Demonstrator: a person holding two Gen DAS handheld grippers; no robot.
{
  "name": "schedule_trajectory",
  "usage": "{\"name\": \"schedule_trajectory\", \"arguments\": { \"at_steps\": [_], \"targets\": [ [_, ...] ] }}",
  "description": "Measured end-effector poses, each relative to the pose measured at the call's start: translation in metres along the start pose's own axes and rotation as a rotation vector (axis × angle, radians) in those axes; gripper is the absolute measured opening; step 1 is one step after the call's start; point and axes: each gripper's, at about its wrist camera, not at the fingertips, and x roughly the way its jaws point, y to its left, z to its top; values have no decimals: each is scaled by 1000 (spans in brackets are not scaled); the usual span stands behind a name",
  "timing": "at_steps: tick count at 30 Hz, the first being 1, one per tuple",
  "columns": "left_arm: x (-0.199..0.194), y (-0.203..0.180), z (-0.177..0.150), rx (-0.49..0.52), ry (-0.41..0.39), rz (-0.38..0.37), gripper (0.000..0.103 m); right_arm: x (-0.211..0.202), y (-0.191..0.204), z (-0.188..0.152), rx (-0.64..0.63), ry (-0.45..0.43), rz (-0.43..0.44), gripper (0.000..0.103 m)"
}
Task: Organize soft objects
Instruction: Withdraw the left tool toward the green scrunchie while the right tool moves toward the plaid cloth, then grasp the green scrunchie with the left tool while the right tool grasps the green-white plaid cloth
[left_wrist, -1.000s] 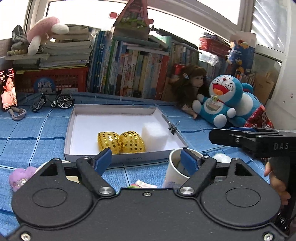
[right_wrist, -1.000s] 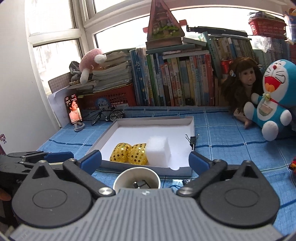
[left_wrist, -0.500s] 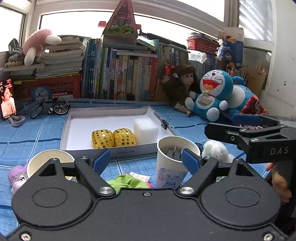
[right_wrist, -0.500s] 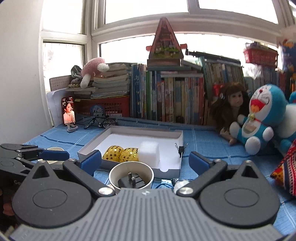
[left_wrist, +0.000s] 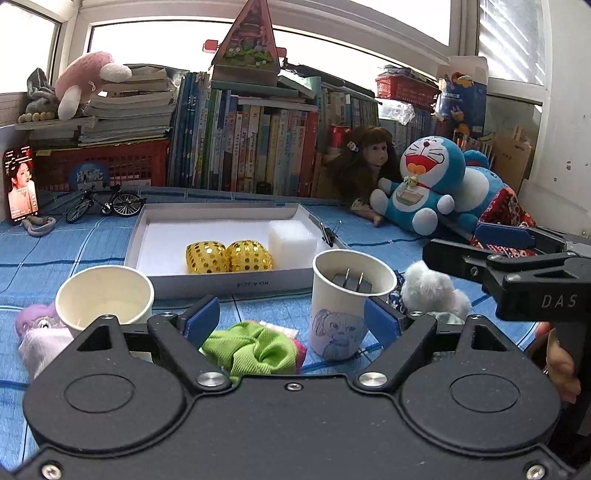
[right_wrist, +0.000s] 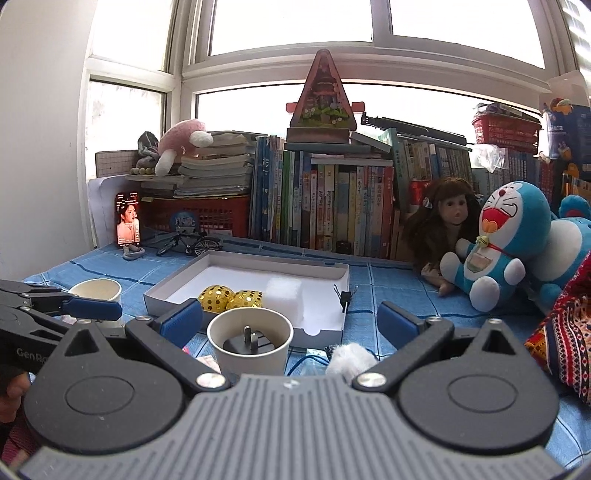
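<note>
Lining up left tool (left_wrist: 291, 317) | spread, nothing gripped | green cloth (left_wrist: 255, 349) at its 6 o'clock | right tool (right_wrist: 290, 319) released | pinch cloth centrally, clear the paper cup (left_wrist: 347, 291) at 2 o'clock

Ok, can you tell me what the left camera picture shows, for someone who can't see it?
The open left gripper hangs over a green cloth on a blue tablecloth, between an empty paper cup and a cup holding a plug. Behind sits a white tray with two gold balls and a white sponge.
</note>
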Motion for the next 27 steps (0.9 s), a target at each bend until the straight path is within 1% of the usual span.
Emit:
{"name": "schedule_trajectory", "arguments": {
  "at_steps": [6, 11, 19, 23, 27],
  "targets": [
    [-2, -2, -11, 17, 4, 17, 85, -5, -2, -9, 7, -20, -21, 103],
    [-4, -3, -21, 20, 5, 29, 85, -6, -3, -18, 4, -14, -51, 103],
    [1, -3, -35, 20, 39, 51, 85, -3, -11, -36, 31, 36, -93, 103],
    [7, -1, -40, 3, 57, 84, 84, -1, -13, -47, 39, 66, -122, 103],
    [14, -1, -45, 2, 83, 110, 85, 1, -16, -56, 57, 95, -131, 103]
  ]
}}
